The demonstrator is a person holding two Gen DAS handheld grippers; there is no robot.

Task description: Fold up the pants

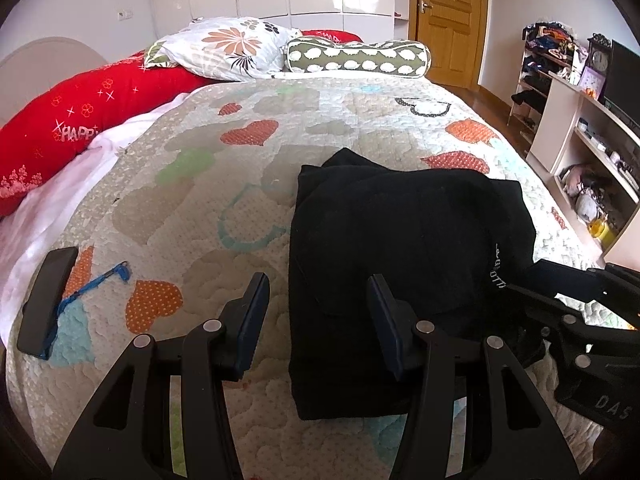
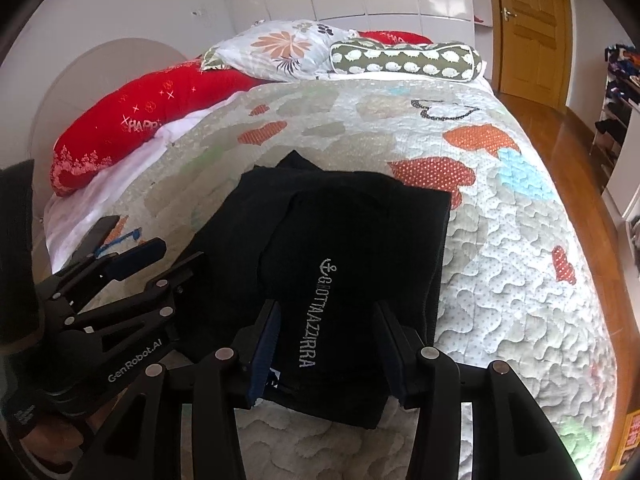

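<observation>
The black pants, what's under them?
The folded black pants lie on the heart-patterned quilt, which shows all around them. Whatever sits directly beneath the pants is covered, so it cannot be seen.

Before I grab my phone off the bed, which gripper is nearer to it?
Left. The left gripper hangs over the pants' left edge, on the phone's side. The right gripper is farther, over the pants' lettering.

A heart-patterned quilt [image 1: 280, 184] covers the bed. A red cushion [image 1: 80, 120], floral pillow [image 1: 228, 46] and green bolster [image 1: 358, 58] lie at its head; a phone [image 1: 46, 302] rests near the edge.
</observation>
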